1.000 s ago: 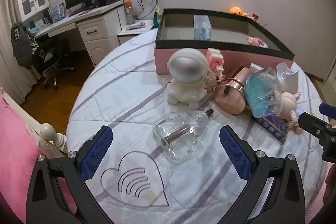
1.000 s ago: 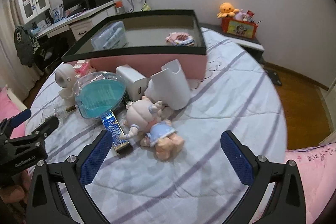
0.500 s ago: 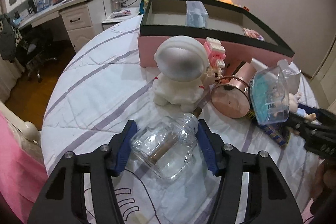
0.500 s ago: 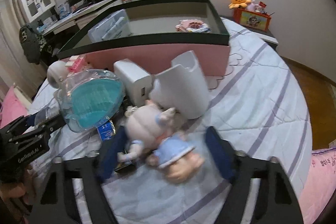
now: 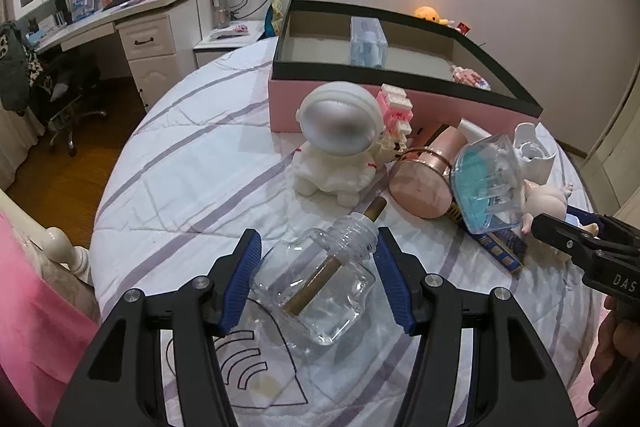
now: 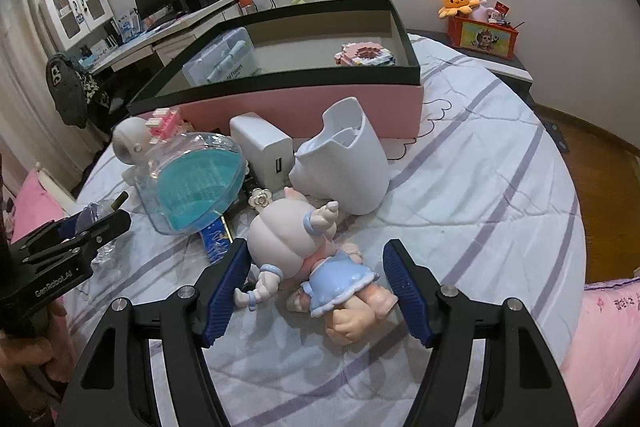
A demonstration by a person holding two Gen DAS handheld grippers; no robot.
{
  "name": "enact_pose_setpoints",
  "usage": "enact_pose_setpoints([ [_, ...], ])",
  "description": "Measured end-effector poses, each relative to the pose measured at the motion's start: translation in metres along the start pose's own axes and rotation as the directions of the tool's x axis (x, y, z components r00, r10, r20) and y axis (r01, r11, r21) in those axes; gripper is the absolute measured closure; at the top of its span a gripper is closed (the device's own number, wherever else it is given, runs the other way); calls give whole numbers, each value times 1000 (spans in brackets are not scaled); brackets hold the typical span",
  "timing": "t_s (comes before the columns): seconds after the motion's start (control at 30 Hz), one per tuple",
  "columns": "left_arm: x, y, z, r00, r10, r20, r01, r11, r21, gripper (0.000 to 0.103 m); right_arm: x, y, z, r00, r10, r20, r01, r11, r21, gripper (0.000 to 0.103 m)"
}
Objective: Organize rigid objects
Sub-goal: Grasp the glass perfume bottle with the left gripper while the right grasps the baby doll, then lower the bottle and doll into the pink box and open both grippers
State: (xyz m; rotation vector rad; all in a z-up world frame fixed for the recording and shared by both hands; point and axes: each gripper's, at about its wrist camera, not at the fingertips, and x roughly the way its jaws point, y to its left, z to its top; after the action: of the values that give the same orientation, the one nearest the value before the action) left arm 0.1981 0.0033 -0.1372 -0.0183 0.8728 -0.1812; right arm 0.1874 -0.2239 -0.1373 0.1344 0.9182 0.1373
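A clear glass bottle (image 5: 316,287) with a brown stick inside lies on the bed between the blue pads of my left gripper (image 5: 318,279); the pads touch or nearly touch its sides. A doll in a blue dress (image 6: 308,259) lies between the pads of my right gripper (image 6: 314,287), with gaps on both sides. Behind stand a white astronaut figure (image 5: 336,143), a pink cylinder (image 5: 420,183), a clear case with a teal insert (image 6: 196,183), a white cup (image 6: 348,159) and a white charger block (image 6: 264,151). The pink box with a black rim (image 6: 304,103) is open.
The box holds a clear plastic case (image 6: 222,61) and a pink block piece (image 6: 366,53). A pink brick model (image 5: 394,119) leans by the astronaut. A blue card (image 5: 500,247) lies under the teal case. A desk (image 5: 132,23) stands left of the bed; a toy crate (image 6: 482,35) at right.
Both grippers moved forward and narrowed from wide open. The left pads now flank the glass bottle; the right pads now flank the doll.
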Motion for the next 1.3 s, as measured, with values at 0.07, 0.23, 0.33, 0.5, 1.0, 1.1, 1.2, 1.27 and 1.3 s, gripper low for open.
enact_pose_setpoints([
  [0.07, -5, -1, 2, 1000, -5, 12, 5, 1000, 1, 46, -4, 1, 1, 1000, 4, 8, -4, 1000, 2, 33],
  [0.23, -17, -3, 9, 999, -22, 36, 22, 1000, 5, 61, -20, 5, 7, 999, 28, 43, -28, 1000, -3, 33],
  [0.33, -15, -4, 11, 999, -17, 34, 17, 1000, 7, 62, -25, 7, 13, 998, 36, 59, -35, 999, -8, 33],
  [0.5, -2, -2, 10, 1000, -15, 21, 15, 1000, 11, 59, -20, 8, 14, 998, 41, 47, -40, 999, -9, 33],
  [1.0, -3, 2, 14, 998, -52, 26, 52, 999, -6, 60, -20, 8, 11, 997, 58, 44, -58, 998, 5, 33],
  [1.1, -15, 1, 19, 997, -53, 49, 53, 999, -5, 61, -28, 9, 14, 996, 72, 61, -72, 997, 1, 33],
  [1.2, -24, -1, 28, 996, -51, 78, 51, 999, 9, 61, -35, 13, 22, 994, 80, 81, -79, 997, -12, 33],
  [1.27, -26, -3, 35, 995, -54, 89, 53, 999, 12, 61, -37, 16, 30, 992, 80, 94, -77, 997, -27, 33],
  [1.3, -27, -4, 38, 994, -56, 93, 56, 998, 12, 61, -39, 17, 34, 992, 82, 100, -79, 996, -33, 33],
])
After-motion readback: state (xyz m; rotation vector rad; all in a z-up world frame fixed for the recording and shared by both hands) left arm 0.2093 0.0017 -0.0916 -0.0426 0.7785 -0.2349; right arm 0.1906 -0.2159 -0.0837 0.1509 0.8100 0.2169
